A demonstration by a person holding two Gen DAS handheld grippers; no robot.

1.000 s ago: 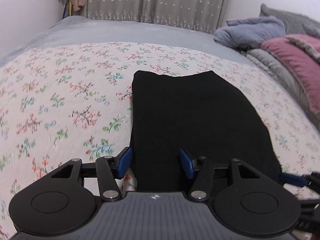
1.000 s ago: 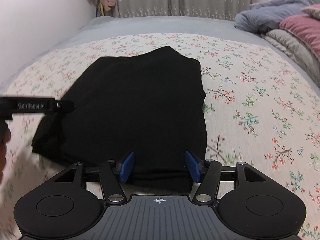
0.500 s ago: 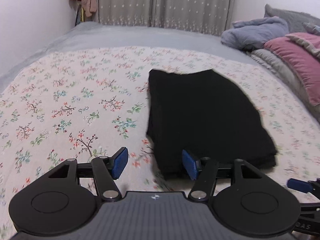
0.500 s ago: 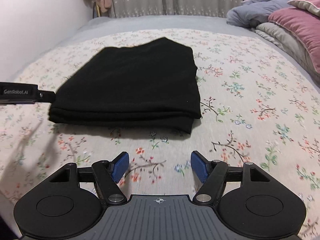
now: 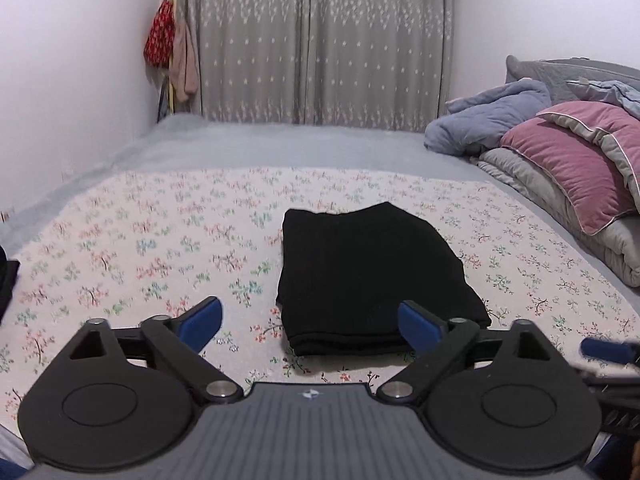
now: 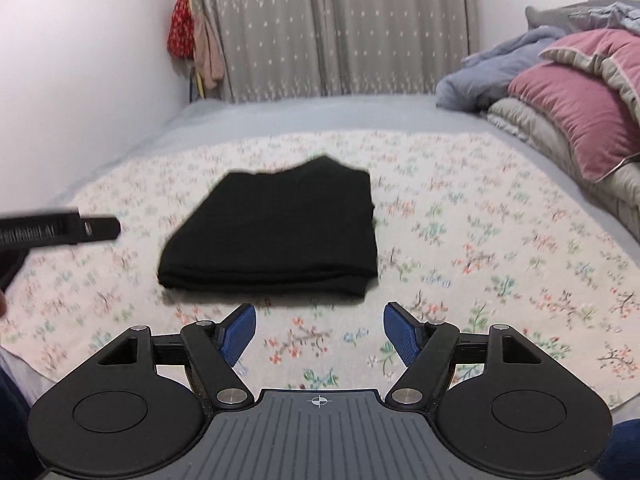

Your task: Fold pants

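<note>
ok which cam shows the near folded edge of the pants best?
Right wrist. The pants lie wholly ahead of the open right gripper, so the layered near edge shows unblocked, though slightly blurred. In the left wrist view the pants are sharper, but one of the fingers covers the edge's right end.

Folded pants (image 5: 372, 276) on floral sheet (image 5: 140, 248); pillows (image 5: 580, 160) right; curtain (image 5: 320, 40) behind

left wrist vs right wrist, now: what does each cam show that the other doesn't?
Left wrist only: a dark item at the left frame edge and a blue pad of the right tool.
Right wrist only: the left tool's black lettered finger at the left edge.
Both: folded black pants lying free on the floral bedsheet, grey curtain, pink pillow, each camera's own tool open and empty.
</note>
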